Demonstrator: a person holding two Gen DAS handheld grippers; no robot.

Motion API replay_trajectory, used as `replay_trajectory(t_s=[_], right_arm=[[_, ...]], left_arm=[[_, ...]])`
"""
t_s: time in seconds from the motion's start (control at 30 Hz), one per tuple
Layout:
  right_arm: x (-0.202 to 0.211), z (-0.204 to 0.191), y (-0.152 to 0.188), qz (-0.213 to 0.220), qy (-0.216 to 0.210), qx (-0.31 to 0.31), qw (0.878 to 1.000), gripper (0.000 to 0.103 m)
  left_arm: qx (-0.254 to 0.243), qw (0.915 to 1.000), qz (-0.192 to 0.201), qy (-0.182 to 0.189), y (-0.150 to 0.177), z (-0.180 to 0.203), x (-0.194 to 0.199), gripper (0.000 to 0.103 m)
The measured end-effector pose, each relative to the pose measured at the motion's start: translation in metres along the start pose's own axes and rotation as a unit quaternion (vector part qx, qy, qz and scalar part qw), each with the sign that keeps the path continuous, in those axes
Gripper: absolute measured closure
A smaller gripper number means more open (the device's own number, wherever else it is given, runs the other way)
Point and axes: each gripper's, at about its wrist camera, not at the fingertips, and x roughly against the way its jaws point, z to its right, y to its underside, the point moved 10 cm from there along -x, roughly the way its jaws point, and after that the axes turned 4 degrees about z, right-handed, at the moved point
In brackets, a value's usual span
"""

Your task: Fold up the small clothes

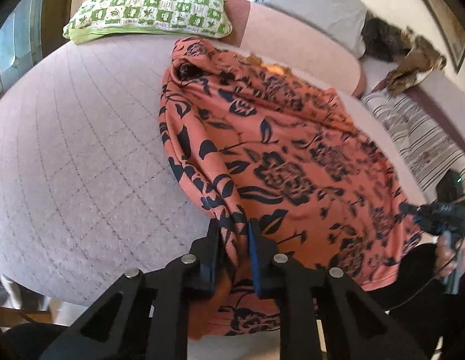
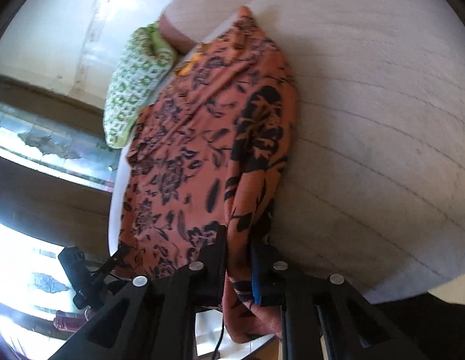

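An orange garment with a dark floral print [image 1: 277, 150] lies spread over a pale quilted bed [image 1: 76, 165]. My left gripper [image 1: 234, 229] is shut on a bunched fold at the garment's near edge, the cloth pinched between its blue pads. In the right wrist view the same garment [image 2: 208, 138] runs away from me along the bed [image 2: 382, 135]. My right gripper [image 2: 237, 240] is shut on another near edge of it, with cloth hanging below the fingers. The right gripper [image 1: 412, 210] also shows at the far right of the left wrist view, held by a hand [image 1: 445, 252].
A green and white patterned pillow [image 1: 148, 9] lies at the head of the bed, also seen as the pillow [image 2: 136, 84] beyond the garment. A grey pillow [image 1: 316, 6], a furry brown item [image 1: 403, 51] and a striped cloth [image 1: 418, 132] sit at the right. The bed's near edge drops off below.
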Motion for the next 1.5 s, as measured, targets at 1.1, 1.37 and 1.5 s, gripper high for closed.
replay_trajectory(t_s=[1.1, 1.37, 1.5], right_arm=[[-0.026, -0.074, -0.225, 0.144, -0.12, -0.046, 0.981, 0.09], [-0.104, 0.019, -0.31, 0.151, -0.086, -0.202, 0.964, 0.045], [-0.08, 0.03, -0.314, 0.197, -0.086, -0.2, 0.956, 0.036]], left_arm=[[0.096, 0.9873, 0.046, 0.118, -0.232, -0.013, -0.054, 0.089], [0.254, 0.9609, 0.076, 0.078, -0.279, -0.086, -0.151, 0.073], [0.304, 0.9388, 0.16, 0.021, -0.275, -0.12, -0.12, 0.05]])
